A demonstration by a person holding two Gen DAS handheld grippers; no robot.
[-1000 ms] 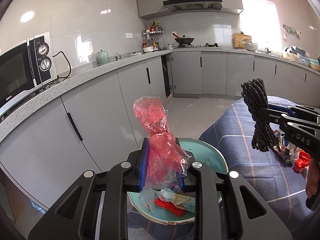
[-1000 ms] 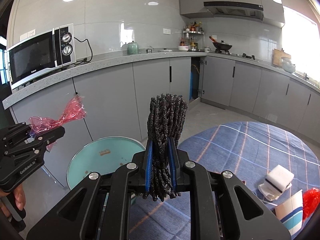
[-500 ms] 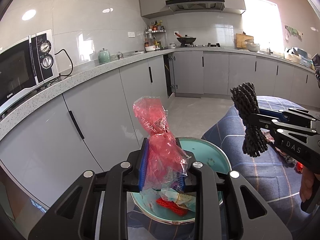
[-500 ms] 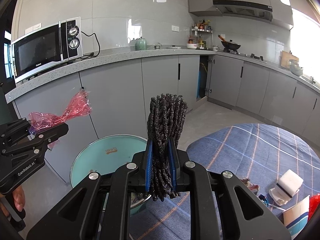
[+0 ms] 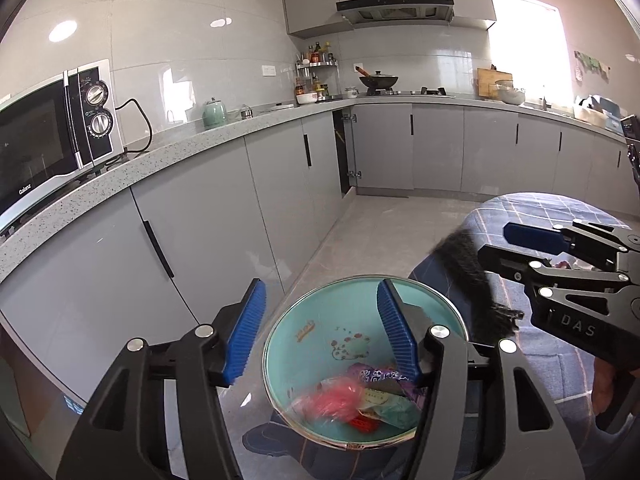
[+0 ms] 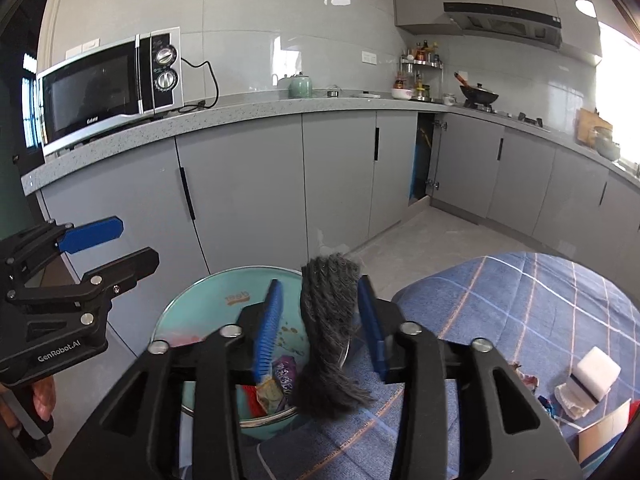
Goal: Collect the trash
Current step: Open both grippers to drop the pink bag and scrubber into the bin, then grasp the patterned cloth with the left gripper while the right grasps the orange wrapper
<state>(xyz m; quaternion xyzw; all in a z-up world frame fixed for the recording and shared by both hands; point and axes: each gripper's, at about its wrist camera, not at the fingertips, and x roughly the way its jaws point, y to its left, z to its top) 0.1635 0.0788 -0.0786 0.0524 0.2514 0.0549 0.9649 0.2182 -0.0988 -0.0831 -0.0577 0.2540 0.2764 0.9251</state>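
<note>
the left gripper (image 5: 320, 332) has just been opening, jaws wide and empty; the red wrapper (image 5: 336, 398) lies blurred in the teal bin (image 5: 280, 332) below; the right gripper (image 6: 322, 320) has just been opening too, the dark rope bundle (image 6: 326, 332) loose between its pads at the bin's rim.

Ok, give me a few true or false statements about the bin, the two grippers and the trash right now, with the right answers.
1. The left gripper grips a red plastic bag. False: its jaws have just been opening and nothing is between them.
2. The red bag lies in the teal bin. True.
3. The black rope bundle is between the right gripper jaws. True; they have just been opening, and it looks blurred, slipping.
4. The microwave stands on the floor. False: on the counter.
</note>
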